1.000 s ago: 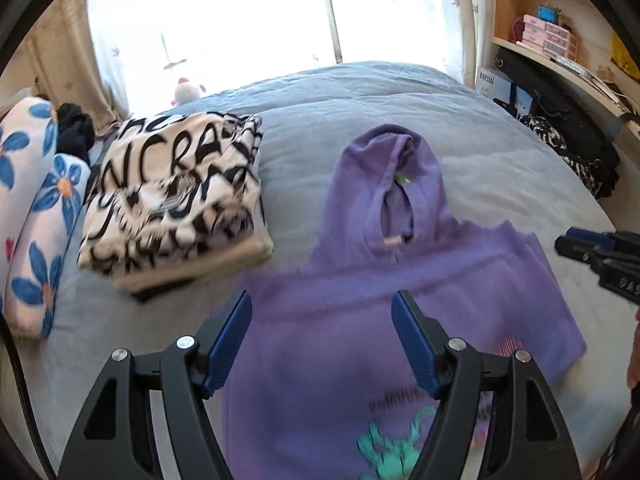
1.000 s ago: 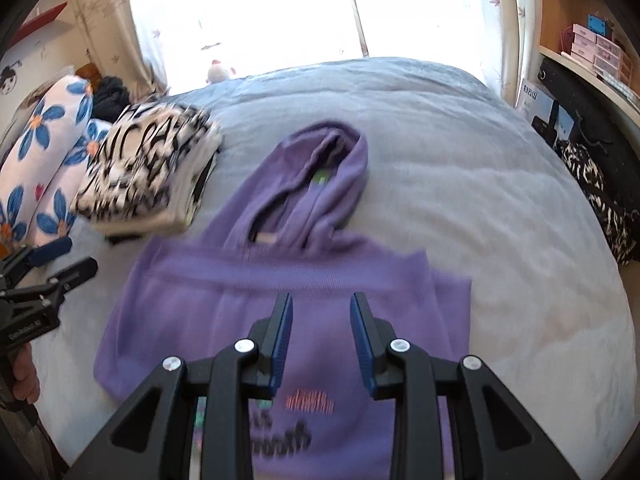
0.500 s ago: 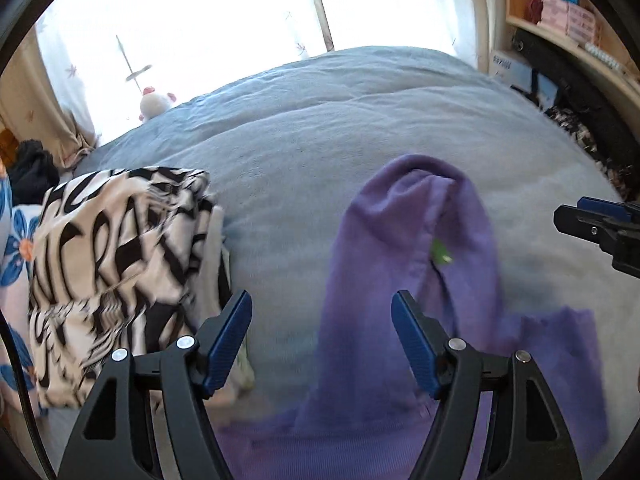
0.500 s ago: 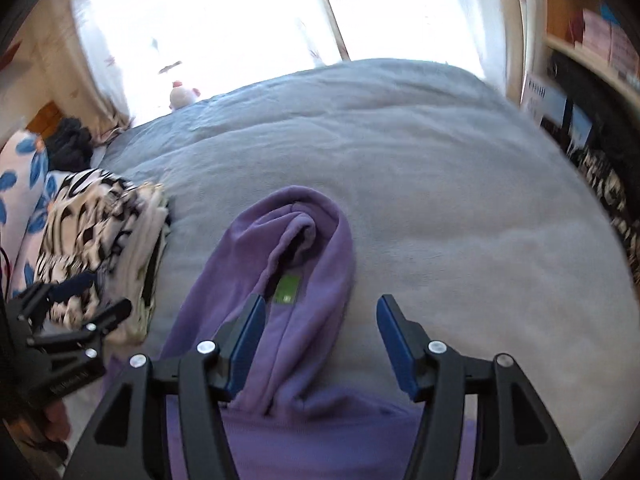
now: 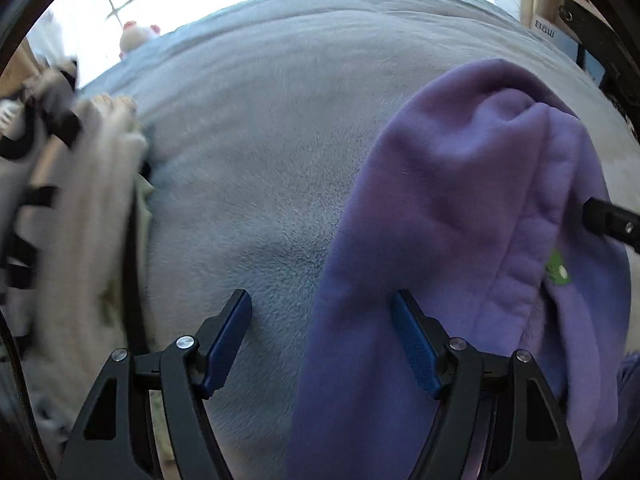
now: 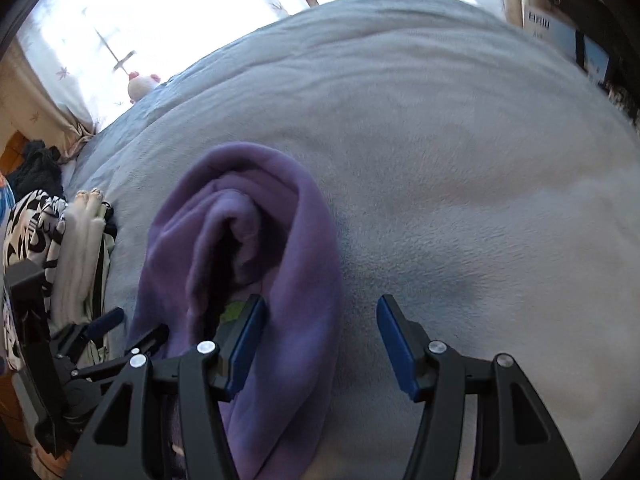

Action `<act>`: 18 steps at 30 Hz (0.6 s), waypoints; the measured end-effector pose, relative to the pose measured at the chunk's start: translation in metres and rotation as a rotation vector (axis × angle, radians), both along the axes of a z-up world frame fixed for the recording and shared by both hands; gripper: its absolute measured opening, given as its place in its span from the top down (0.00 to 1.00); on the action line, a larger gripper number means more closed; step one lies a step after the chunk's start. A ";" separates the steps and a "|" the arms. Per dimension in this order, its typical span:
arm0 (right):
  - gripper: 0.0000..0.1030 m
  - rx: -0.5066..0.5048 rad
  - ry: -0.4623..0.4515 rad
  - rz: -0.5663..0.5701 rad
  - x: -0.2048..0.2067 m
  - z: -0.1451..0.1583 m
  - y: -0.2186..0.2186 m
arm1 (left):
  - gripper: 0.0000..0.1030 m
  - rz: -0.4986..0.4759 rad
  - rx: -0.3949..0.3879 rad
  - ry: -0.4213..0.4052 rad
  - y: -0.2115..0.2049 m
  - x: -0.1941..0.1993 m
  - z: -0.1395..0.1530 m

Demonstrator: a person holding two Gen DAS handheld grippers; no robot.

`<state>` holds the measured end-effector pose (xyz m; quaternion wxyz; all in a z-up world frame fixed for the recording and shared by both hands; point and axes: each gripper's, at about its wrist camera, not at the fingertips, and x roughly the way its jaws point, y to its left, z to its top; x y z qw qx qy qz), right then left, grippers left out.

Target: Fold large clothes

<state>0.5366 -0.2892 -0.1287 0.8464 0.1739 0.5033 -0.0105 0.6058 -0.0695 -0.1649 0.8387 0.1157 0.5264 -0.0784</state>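
The purple hoodie is lying on the grey bed, hood outward. The left gripper is being held released, the hood's left edge between its jaws, having just widened. The right gripper is being held released over the hood's right edge, unpressed. Folded clothes are lying just left.

The purple hoodie is soft, matt fleece with a fine nap, its hood thickly folded. Under it the grey-blue blanket looks plush and fuzzy, brushed in swirls. At nine o'clock, the folded black-and-white garments look like matt knit cloth. Both the left gripper and right gripper are matt black plastic with ribbed blue pads and shiny metal screws.
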 end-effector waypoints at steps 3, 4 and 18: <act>0.44 0.046 0.004 -0.018 0.004 -0.016 -0.005 | 0.23 0.010 -0.037 -0.004 0.004 0.006 -0.005; 0.45 0.058 0.006 -0.020 0.006 -0.020 -0.006 | 0.28 0.007 -0.052 0.007 0.005 0.008 -0.006; 0.89 -0.031 -0.174 0.052 -0.039 0.054 0.021 | 0.95 -0.010 -0.146 -0.102 0.005 -0.057 0.065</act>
